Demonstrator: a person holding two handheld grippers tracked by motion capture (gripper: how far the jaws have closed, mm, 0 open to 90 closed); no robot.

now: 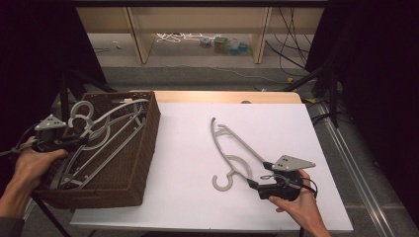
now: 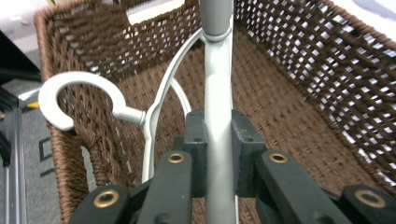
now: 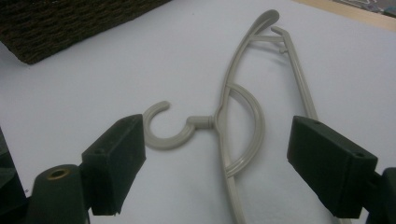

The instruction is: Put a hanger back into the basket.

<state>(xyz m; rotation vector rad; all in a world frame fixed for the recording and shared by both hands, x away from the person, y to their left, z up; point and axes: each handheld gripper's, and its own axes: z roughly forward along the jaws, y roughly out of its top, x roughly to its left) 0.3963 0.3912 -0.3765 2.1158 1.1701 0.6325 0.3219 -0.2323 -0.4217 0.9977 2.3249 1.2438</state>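
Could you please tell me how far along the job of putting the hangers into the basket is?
About halfway. The left gripper is clamped on a hanger that is inside the wicker basket, not yet released. A second hanger lies flat on the white table; the right gripper is open around it, not gripping.

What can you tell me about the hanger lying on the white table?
The hanger is grey and looks like plastic. It lies flat on the white table, right of the basket and apart from it. Its round open hook joins the shoulder bar, which carries a curved inner loop, and one end has a small notch. The right gripper sits at its near end, jaws spread wide on either side of the bar, not pressing it.
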